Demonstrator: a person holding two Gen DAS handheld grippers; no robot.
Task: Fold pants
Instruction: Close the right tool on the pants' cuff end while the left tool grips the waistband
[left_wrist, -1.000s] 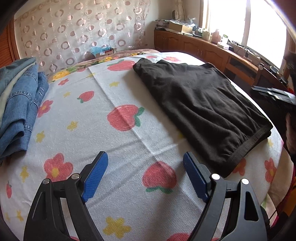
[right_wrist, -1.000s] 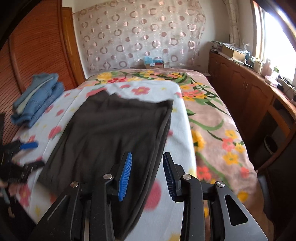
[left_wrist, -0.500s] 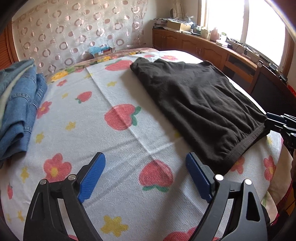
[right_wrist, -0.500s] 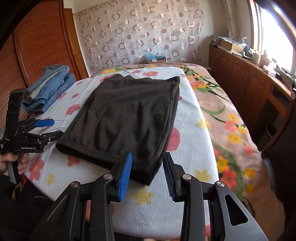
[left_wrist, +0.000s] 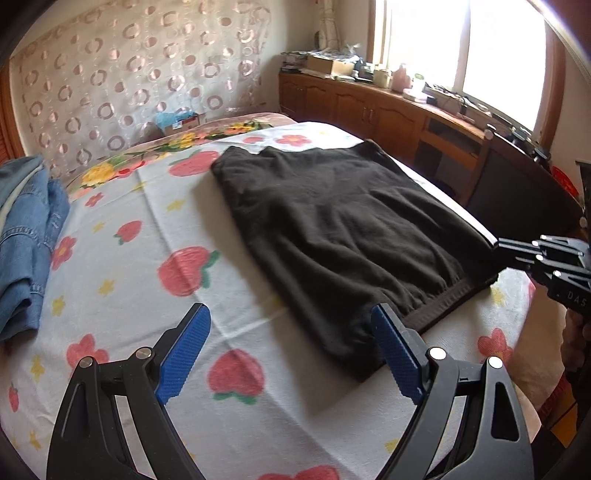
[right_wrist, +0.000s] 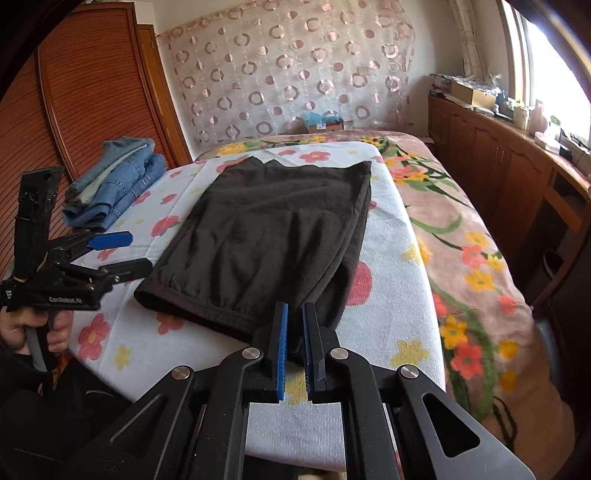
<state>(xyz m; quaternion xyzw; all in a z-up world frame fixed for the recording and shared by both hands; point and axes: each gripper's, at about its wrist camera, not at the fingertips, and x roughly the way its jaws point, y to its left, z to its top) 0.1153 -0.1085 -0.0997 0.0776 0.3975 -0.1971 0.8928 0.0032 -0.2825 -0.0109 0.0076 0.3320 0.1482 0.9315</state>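
Right gripper (right_wrist: 293, 325) clenched on black pants' (right_wrist: 273, 229) waistband corner; left gripper (left_wrist: 291, 347) spread, empty.
Lifting one corner alone could skew the fold.

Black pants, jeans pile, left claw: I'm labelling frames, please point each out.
black pants (right_wrist: 273, 229), right wrist view, middle of the cloth.
jeans pile (right_wrist: 110, 188), right wrist view, folded denim's top.
left claw (left_wrist: 291, 350), left wrist view, between its open fingertips.

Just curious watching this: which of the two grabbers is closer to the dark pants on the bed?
The right gripper: its fingers have just closed on the near hem corner of the dark pants. The left gripper hangs open just short of the other near corner, not touching.
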